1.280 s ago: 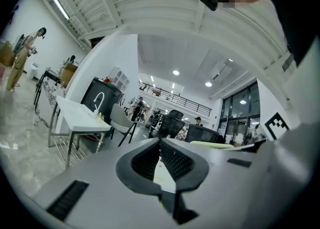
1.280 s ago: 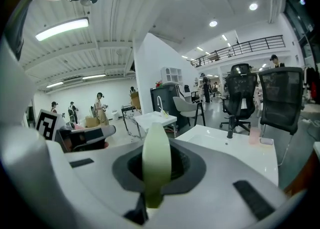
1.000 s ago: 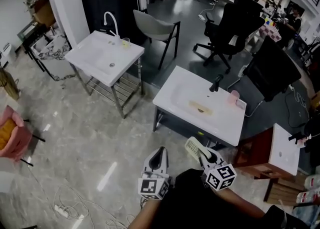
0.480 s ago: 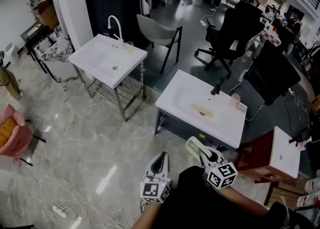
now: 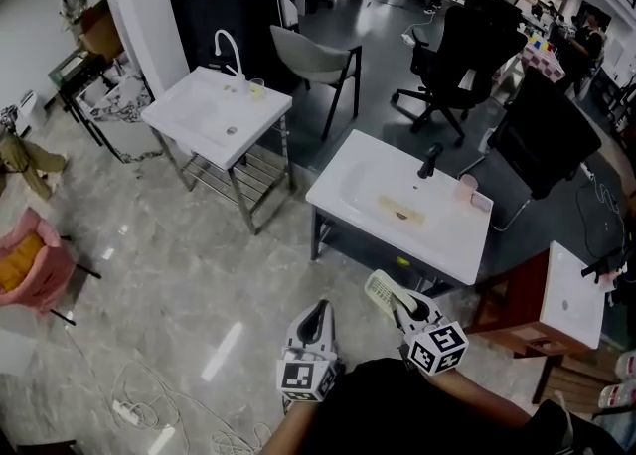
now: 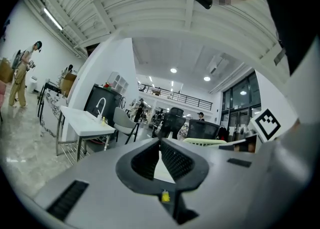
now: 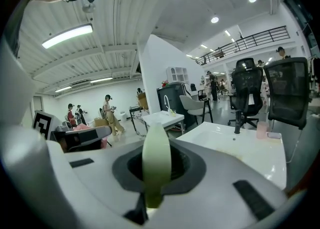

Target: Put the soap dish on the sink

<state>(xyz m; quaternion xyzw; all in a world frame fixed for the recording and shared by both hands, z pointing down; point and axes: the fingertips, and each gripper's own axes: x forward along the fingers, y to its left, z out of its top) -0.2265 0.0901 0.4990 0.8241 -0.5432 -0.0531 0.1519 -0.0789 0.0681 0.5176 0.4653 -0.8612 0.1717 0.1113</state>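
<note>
In the head view, a pale green slatted soap dish (image 5: 381, 291) is held edge-on in my right gripper (image 5: 397, 306), which is shut on it. Ahead of it stands a white sink (image 5: 467, 244) with a black faucet (image 5: 429, 160) and a yellowish object in the basin. In the right gripper view the soap dish (image 7: 156, 155) stands upright between the jaws, and the sink (image 7: 240, 150) lies ahead on the right. My left gripper (image 5: 316, 316) hangs beside the right one, shut and empty. Its fingertips (image 6: 160, 142) meet.
A second white sink (image 5: 189, 120) with a white tap stands at back left, beside a grey chair (image 5: 313, 61). Black office chairs (image 5: 467, 46) are behind the near sink. A pink cup (image 5: 464, 185) sits on its rim. A wooden stand (image 5: 571, 294) is at right; cables (image 5: 139, 398) lie on the floor.
Both grippers have drifted slightly toward the near sink, the dish still gripped. The head view has shifted, and a person has come into sight at the far left edge.
</note>
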